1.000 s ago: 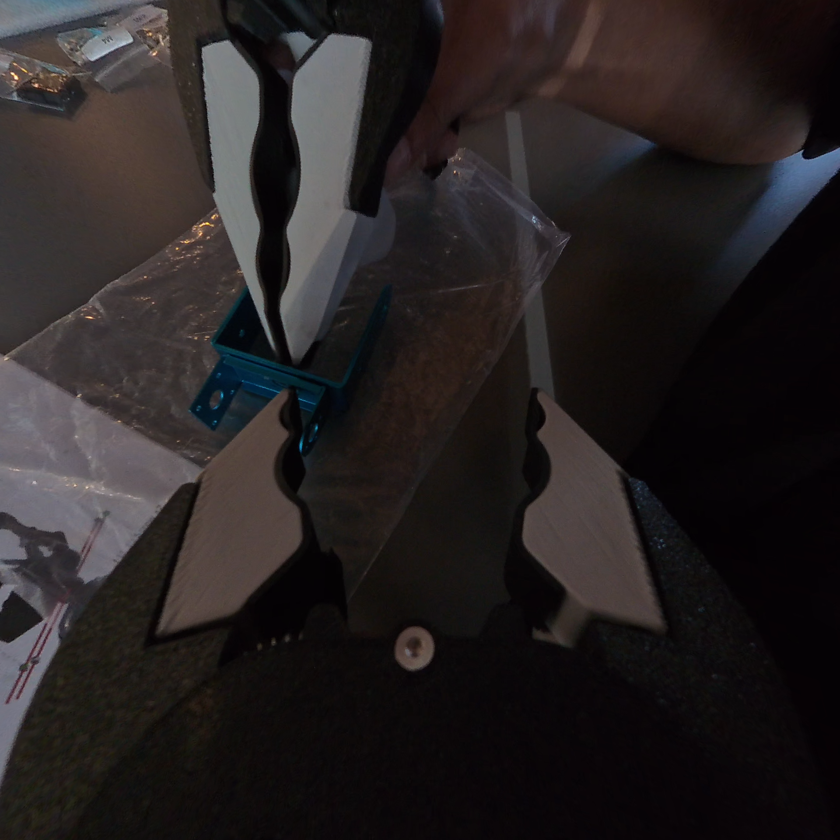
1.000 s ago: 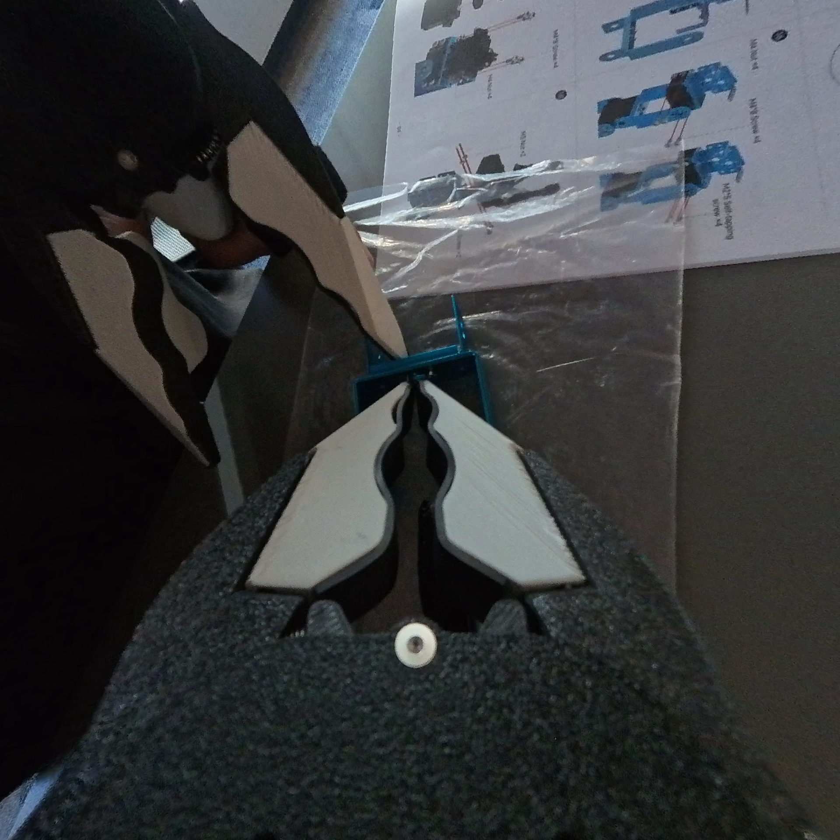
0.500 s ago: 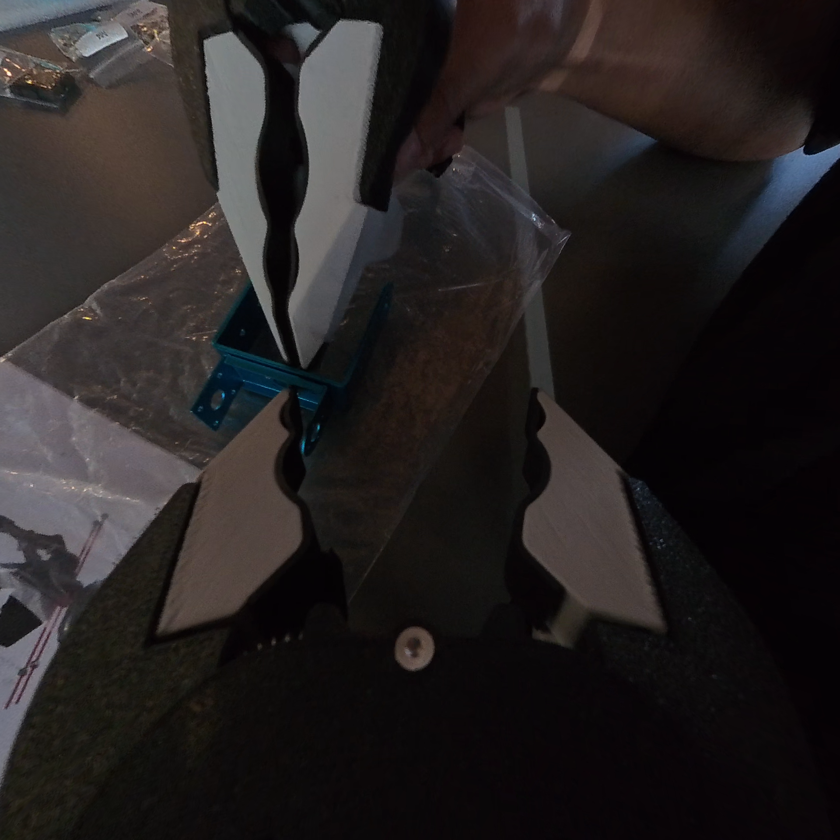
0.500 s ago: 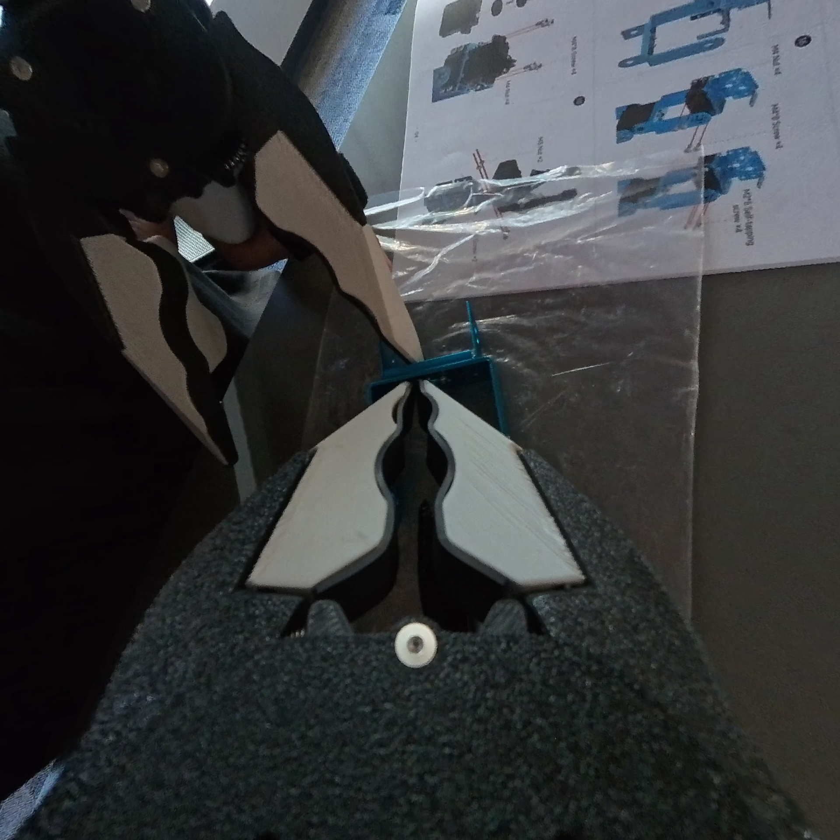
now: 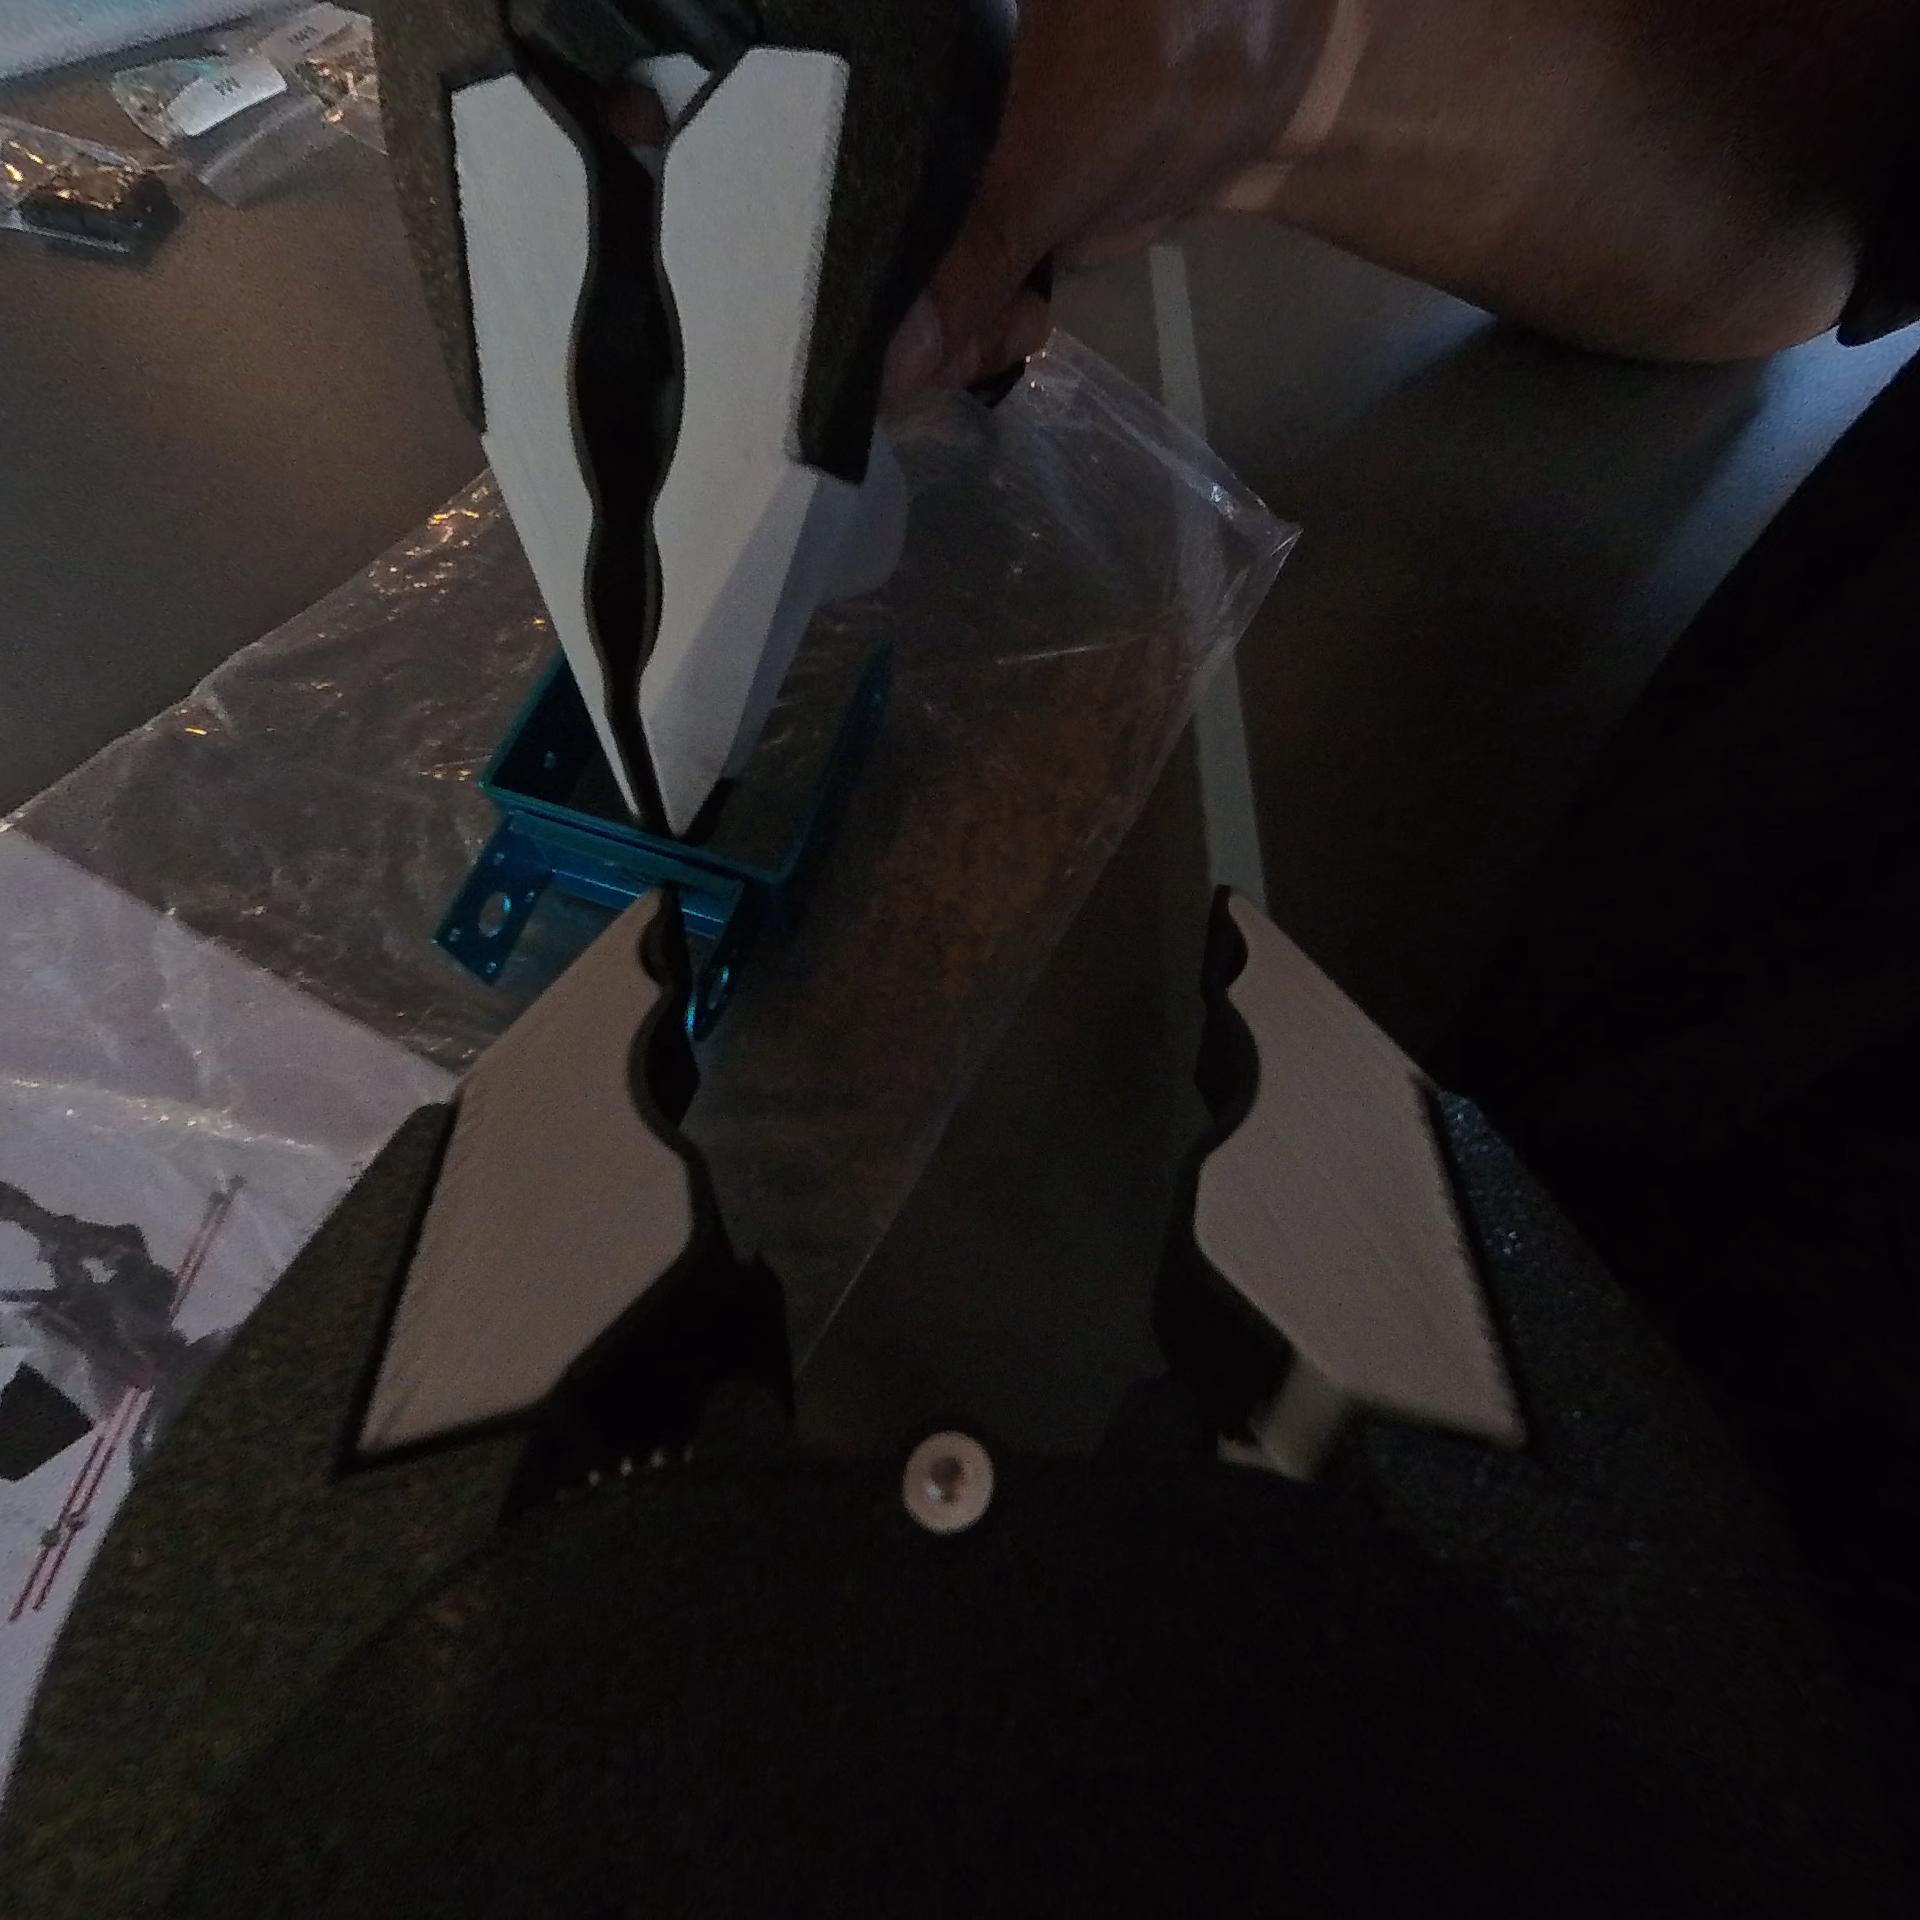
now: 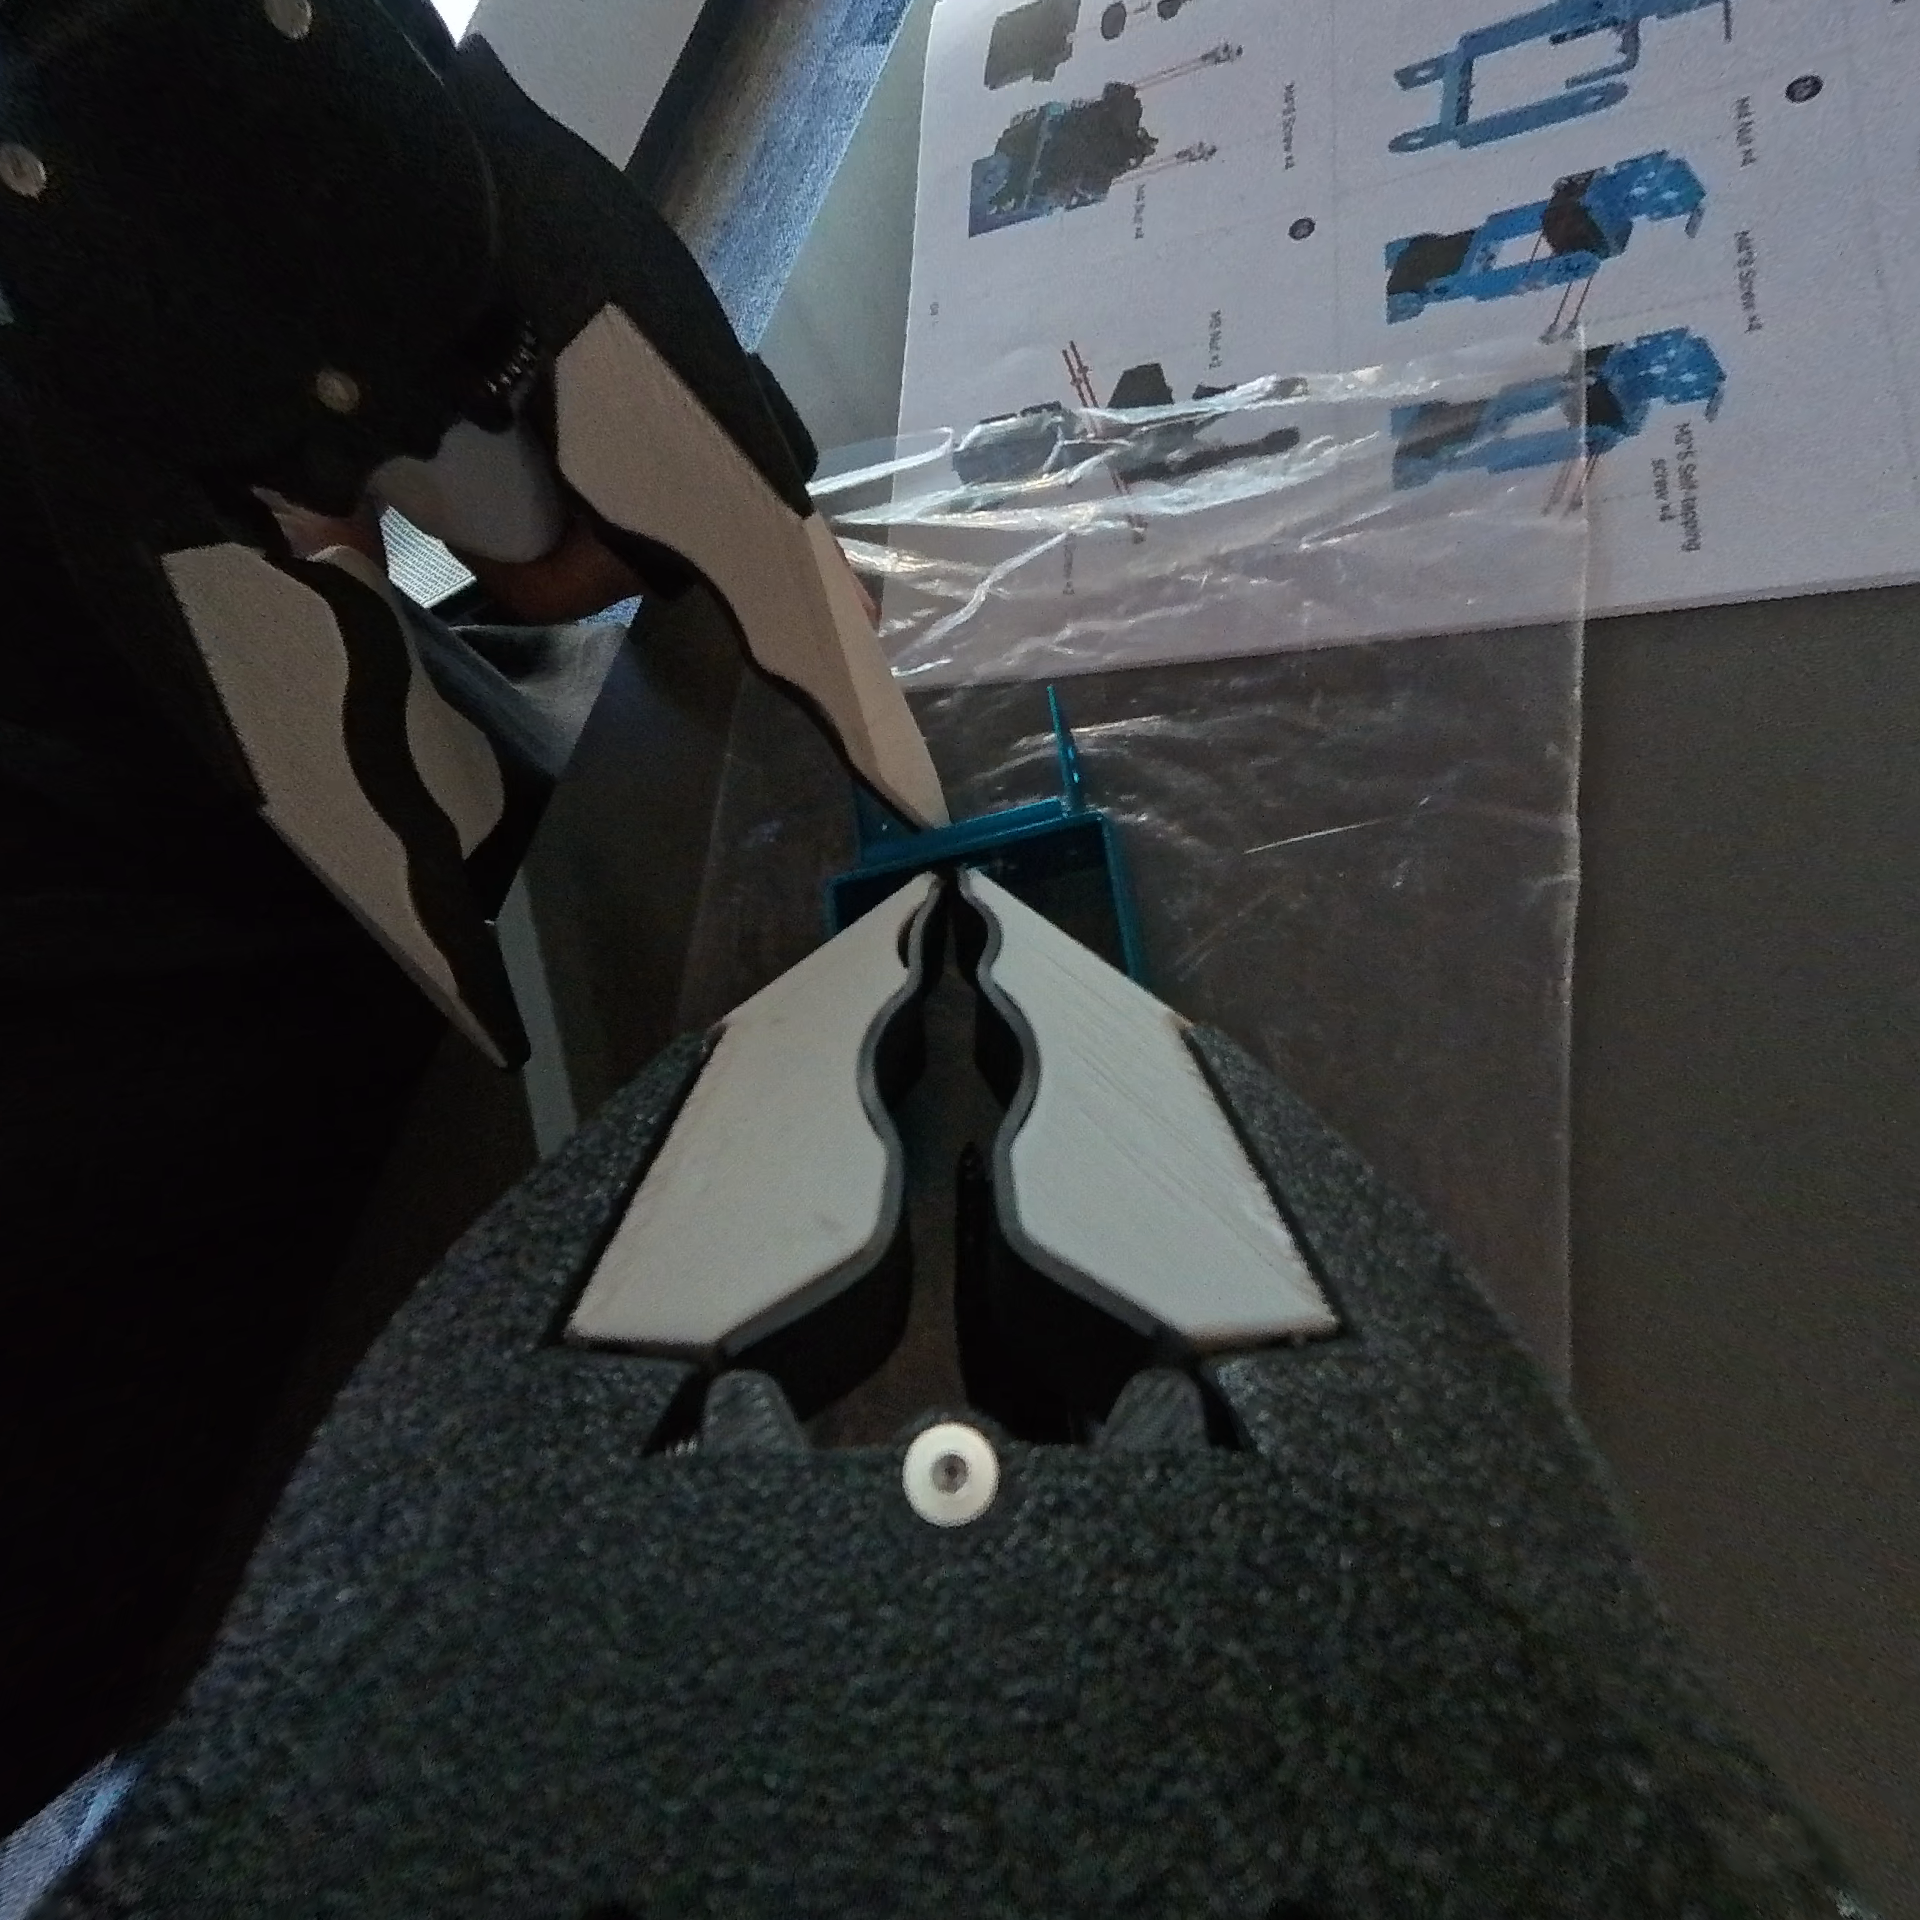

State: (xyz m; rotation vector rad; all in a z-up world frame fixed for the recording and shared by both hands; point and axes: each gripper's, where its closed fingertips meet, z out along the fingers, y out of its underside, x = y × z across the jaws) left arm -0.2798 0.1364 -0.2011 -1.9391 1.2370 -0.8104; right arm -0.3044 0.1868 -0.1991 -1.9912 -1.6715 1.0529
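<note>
A blue metal bracket [image 5: 613, 862] lies on a clear plastic bag [image 5: 1039, 727] on the dark table. My right gripper [image 6: 945, 878] is shut, its tips pinching the bracket's [image 6: 1039, 831] upright cross wall. It also shows in the left wrist view [image 5: 649, 821], coming down from above with a hand [image 5: 1351, 135] behind it. My left gripper [image 5: 945, 914] is open and empty. Its left fingertip [image 5: 623, 997] is right at the bracket's near flange. In the right wrist view that finger [image 6: 727, 540] reaches the bracket's far edge.
A white printed instruction sheet [image 6: 1351, 312] lies under the bag's [image 6: 1351, 883] far end and also shows in the left wrist view [image 5: 125, 1091]. Small bags of parts [image 5: 83, 197] lie at the table's far left. The table edge drops off to the dark right side.
My right gripper has tilted slightly while staying clamped on the bracket. The left gripper, the bracket and the bag have barely moved.
</note>
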